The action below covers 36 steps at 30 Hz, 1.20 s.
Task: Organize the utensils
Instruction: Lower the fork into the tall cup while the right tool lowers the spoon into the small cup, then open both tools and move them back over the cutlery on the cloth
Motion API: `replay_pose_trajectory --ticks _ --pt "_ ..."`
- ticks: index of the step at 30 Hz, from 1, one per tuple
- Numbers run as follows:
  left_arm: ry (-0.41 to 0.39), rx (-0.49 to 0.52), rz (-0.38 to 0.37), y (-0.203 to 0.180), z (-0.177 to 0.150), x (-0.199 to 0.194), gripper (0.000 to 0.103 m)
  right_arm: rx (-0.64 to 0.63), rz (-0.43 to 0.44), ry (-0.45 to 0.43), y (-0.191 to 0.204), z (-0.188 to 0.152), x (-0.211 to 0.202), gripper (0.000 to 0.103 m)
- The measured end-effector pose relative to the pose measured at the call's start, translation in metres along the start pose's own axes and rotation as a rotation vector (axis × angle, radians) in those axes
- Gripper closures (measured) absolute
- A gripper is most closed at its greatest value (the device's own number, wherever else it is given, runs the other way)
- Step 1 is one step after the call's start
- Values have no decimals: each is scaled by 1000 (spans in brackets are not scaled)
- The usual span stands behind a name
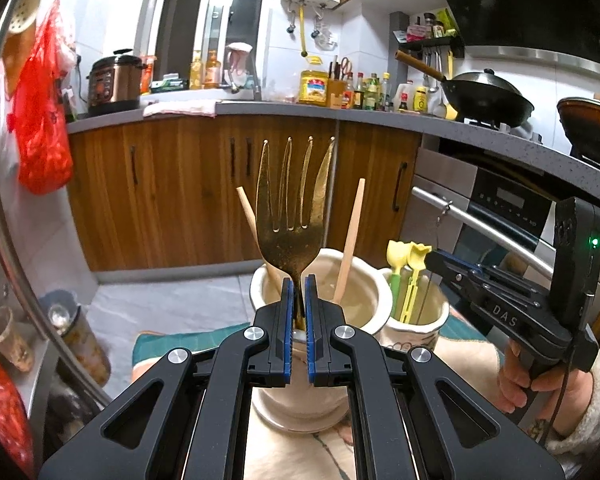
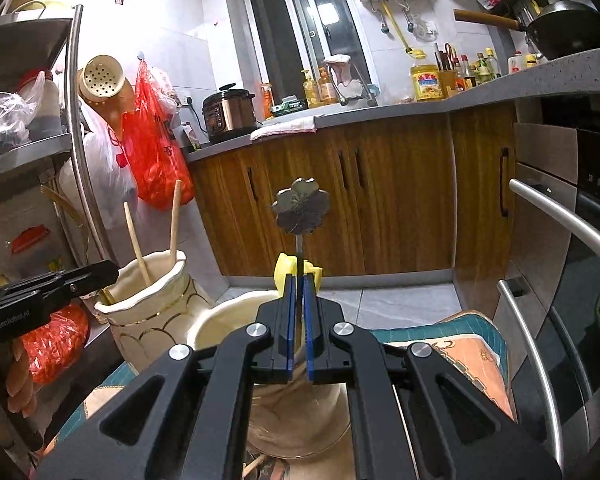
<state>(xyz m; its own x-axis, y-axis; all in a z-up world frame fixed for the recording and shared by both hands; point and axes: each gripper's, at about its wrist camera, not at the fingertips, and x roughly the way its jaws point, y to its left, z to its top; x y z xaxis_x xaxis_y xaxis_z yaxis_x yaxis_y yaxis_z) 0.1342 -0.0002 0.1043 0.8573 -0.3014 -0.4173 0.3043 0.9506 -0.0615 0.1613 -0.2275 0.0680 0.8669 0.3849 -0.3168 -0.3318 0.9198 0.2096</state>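
The left tool (image 1: 299, 280) is clenched on the neck of a gold fork (image 1: 296, 196), which stands upright with its tines pointing up. The fork sits directly above the mouth of a cream ceramic holder (image 1: 364, 296), its lower end dipping inside. Two wooden chopsticks (image 1: 350, 240) lean out of that same holder, one on each side of the fork.

Just beside the cream holder, on its right, stands a second holder (image 1: 424, 330) with yellow flower-topped utensils (image 1: 408, 264) in it. The right tool (image 2: 299, 280) hangs over this second holder (image 2: 220, 320) and is clenched on the thin stem of a silver flower-shaped utensil (image 2: 300, 206), held upright with its blossom end up. A bit of yellow (image 2: 284, 270) shows right behind the right tool's fingers.

Both holders rest on a patterned cloth (image 1: 156, 344) with a teal border. Beyond the cream holder run wooden cabinets (image 1: 172, 188) under a grey desk (image 1: 260, 109).
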Motion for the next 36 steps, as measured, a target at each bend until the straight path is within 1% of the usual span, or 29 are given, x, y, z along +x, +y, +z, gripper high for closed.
replay_pose_trajectory --ticks 1,2,4,5,7,9,10,11,12,13,15,16,17,18,19,20,21,23,26,28,29,33,36 --pt "-1 0 3 0 0 0 97 -2 0 1 0 0 0 96" --pt "-2 0 6 1 1 -1 96 -1 4 4 0 0 0 87" --pt "-8 -7 10 1 1 -3 93 3 16 4 2 -1 -1 74" --pt "-8 -8 12 2 2 -3 92 1 18 1 3 0 -2 74" --pt "-7 -8 15 2 3 -4 91 -10 13 -5 5 0 -5 73" --pt "-9 -7 19 1 3 -7 91 -13 11 -12 6 0 -10 71" --pt "-10 -8 21 1 3 -9 90 -11 12 -14 7 1 -12 67" --pt "-12 -9 23 0 3 -12 87 -8 14 -16 8 2 -15 63" --pt "-15 -8 26 0 3 -14 80 -4 15 -19 9 2 -20 62" --pt "-19 -7 31 -1 3 -17 77 -3 15 -20 10 2 -25 60" --pt "-31 -1 45 -3 2 -26 61 -4 13 -18 15 3 -35 52" --pt "-35 0 52 -4 1 -29 57 -2 13 -11 16 3 -40 44" --pt "-40 2 61 -6 0 -34 49 2 17 -4 18 2 -44 38" --pt "-46 3 71 -8 -2 -39 43 8 24 6 20 1 -50 35" --pt "-48 3 82 -10 -5 -43 39 14 24 11 21 0 -55 29" --pt "-50 4 87 -11 -7 -46 33 19 24 16 22 -2 -61 24" --pt "-52 4 92 -13 -11 -50 27 20 25 21 24 -4 -65 23" --pt "-52 1 98 -16 -17 -56 23 18 19 30 28 -9 -76 15" --pt "-39 -14 112 -20 -28 -62 19 8 7 27 32 -14 -89 9" --pt "-22 -24 126 -22 -36 -64 13 11 -3 26 33 -19 -96 5" --pt "-19 -28 133 -23 -40 -65 10 16 -5 30 34 -21 -98 5" --pt "-1 -45 152 -25 -60 -69 8 27 -25 65 33 -34 -99 5" --pt "36 -56 160 -26 -75 -64 7 14 -42 112 31 -45 -95 5"
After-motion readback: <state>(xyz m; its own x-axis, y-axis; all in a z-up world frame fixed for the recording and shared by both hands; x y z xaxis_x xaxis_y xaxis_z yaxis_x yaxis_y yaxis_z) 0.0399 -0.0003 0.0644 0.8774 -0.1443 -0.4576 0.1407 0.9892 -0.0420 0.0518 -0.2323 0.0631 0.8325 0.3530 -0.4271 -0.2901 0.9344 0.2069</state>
